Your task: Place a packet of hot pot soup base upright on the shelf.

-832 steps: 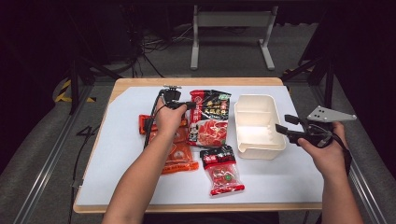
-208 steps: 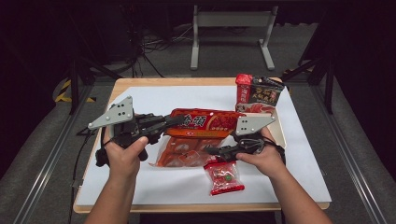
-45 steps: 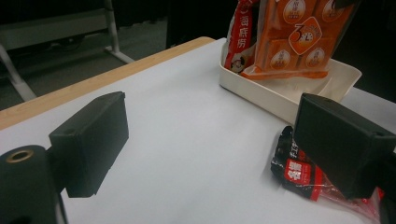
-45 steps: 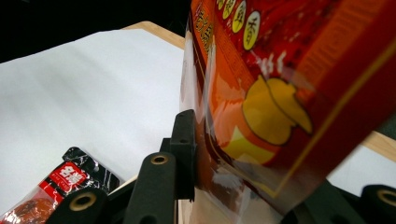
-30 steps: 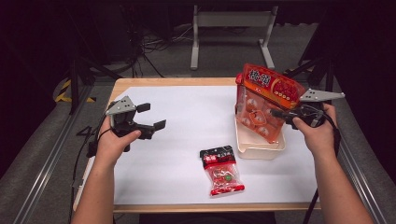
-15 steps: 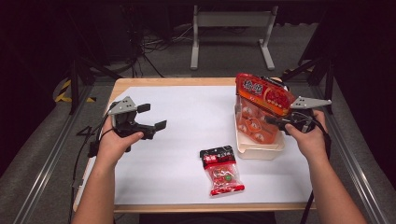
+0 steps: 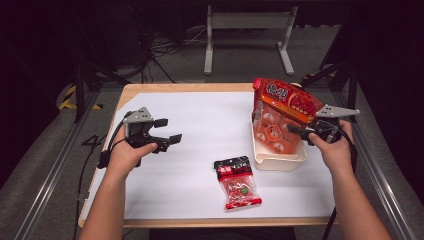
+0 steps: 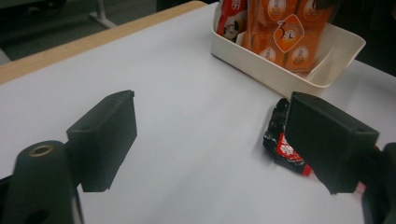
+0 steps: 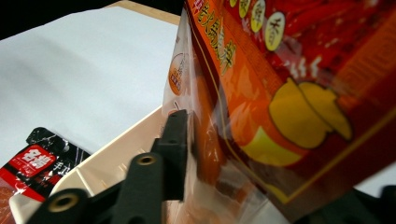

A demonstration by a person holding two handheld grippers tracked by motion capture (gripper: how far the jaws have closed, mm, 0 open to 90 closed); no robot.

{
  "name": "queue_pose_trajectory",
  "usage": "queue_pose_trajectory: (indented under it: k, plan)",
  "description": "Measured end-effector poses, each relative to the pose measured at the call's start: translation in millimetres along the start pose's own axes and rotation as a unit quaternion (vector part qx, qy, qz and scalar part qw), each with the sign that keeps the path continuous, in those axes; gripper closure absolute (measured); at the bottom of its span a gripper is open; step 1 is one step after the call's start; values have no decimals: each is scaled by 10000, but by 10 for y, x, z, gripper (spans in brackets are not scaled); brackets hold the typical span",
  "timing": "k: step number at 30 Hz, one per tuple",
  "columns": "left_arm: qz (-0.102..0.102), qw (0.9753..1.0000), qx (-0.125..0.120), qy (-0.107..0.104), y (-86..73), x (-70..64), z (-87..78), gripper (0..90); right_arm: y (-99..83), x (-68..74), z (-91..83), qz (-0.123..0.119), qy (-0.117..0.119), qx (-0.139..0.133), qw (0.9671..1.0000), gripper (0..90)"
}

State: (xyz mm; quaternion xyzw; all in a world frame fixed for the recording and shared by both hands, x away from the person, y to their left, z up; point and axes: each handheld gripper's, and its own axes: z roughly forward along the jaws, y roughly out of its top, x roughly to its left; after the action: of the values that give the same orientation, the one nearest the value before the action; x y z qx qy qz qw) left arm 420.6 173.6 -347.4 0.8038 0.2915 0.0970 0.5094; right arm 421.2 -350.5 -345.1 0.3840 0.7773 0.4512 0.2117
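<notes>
The right hand-held gripper [image 7: 300, 132] pinches a large orange snack bag [image 7: 286, 107] upright over the white tub [image 7: 278, 159]; lower it gently, level. The left hand-held gripper [image 7: 168, 131] hovers spread.

The high view looked forward and down from above the person's side, taking in the whole table [image 7: 150, 92]. The left gripper view sat low over the white sheet, facing the cream tray [image 8: 280, 77] at upper right. The right gripper view pressed close against that tray [image 9: 116, 154], at lower left.
</notes>
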Motion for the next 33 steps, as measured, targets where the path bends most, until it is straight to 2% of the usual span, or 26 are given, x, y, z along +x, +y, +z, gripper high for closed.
queue_pose_trajectory:
  k: [5,9,13,18,23,24,28,33]
  plan:
    - [-9,10000,69,-46,1,-18,33,194,-7,8,-75,117,-85,-210,9997,395]
    - [32,9999,85,-52,2,-15,43,191,-25,-3,-145,165,-234,-333,9990,311]
    - [-38,9999,117,-97,0,-23,52,193,-51,-6,-256,219,-291,-456,9983,286]
    - [-67,9997,179,-122,9,-32,67,198,-35,7,-443,137,-396,-530,9977,277]
    - [-92,9995,242,-170,19,-61,82,204,-8,77,-543,-55,-492,-488,9976,273]
    - [-75,9994,258,-209,25,-78,92,205,-1,124,-579,-124,-574,-457,9972,273]
    - [-39,9992,275,-276,39,-101,109,206,7,192,-618,-145,-560,-411,9975,273]
    - [4,9991,277,-307,46,-123,142,200,35,313,-674,-289,-471,-406,9976,272]
